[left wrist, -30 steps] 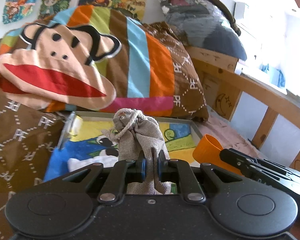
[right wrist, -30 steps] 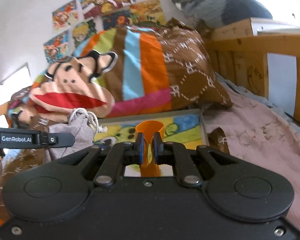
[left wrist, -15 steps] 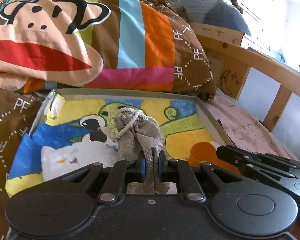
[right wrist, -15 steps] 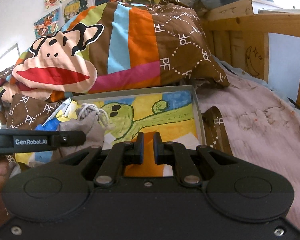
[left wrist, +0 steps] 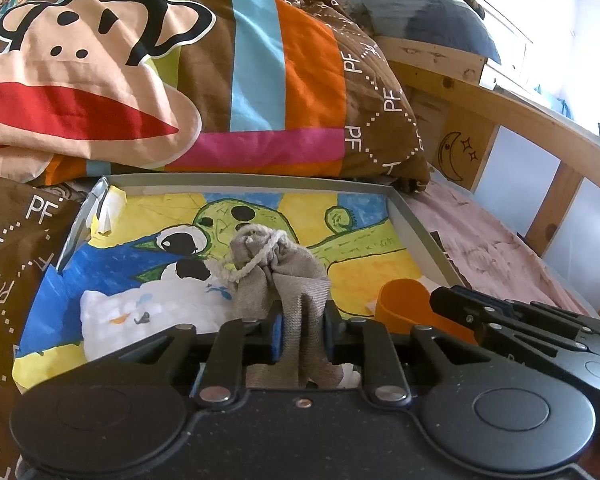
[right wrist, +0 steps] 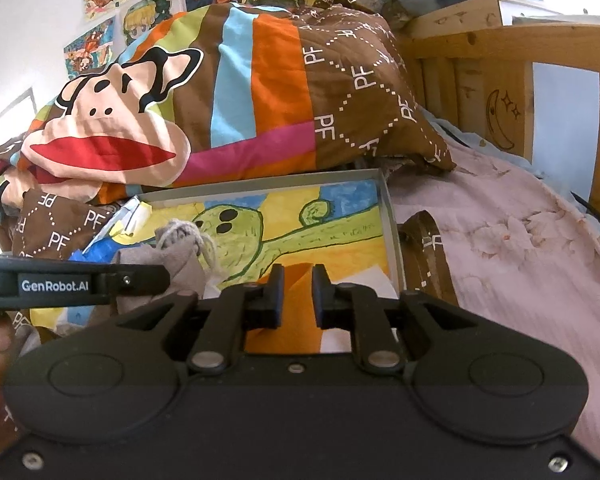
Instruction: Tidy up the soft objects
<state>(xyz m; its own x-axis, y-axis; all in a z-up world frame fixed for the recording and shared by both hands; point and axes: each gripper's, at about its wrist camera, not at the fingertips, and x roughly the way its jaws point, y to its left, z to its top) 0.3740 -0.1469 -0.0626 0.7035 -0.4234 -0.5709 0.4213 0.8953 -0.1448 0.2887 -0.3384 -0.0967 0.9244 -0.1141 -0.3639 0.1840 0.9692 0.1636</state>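
My left gripper point(left wrist: 300, 330) is shut on a grey drawstring pouch point(left wrist: 278, 268), held low over a shallow grey tray point(left wrist: 424, 232) lined with a bright cartoon drawing. The pouch also shows in the right wrist view point(right wrist: 178, 256). My right gripper point(right wrist: 296, 292) has its jaws parted a little around an orange soft cup point(right wrist: 288, 320) that lies in the tray's near right corner; the cup shows in the left wrist view point(left wrist: 408, 304). A white soft item point(left wrist: 148, 312) lies in the tray's left half.
A striped monkey-face quilt point(left wrist: 160, 80) is heaped behind the tray. A pink sheet point(right wrist: 520, 248) covers the bed to the right. A wooden bed rail point(right wrist: 500, 76) runs along the right. A brown strap point(right wrist: 424, 256) lies beside the tray.
Both grippers have come down lower over the tray. The right jaws have parted, loosening from the orange cup. The left gripper keeps hold of the pouch.
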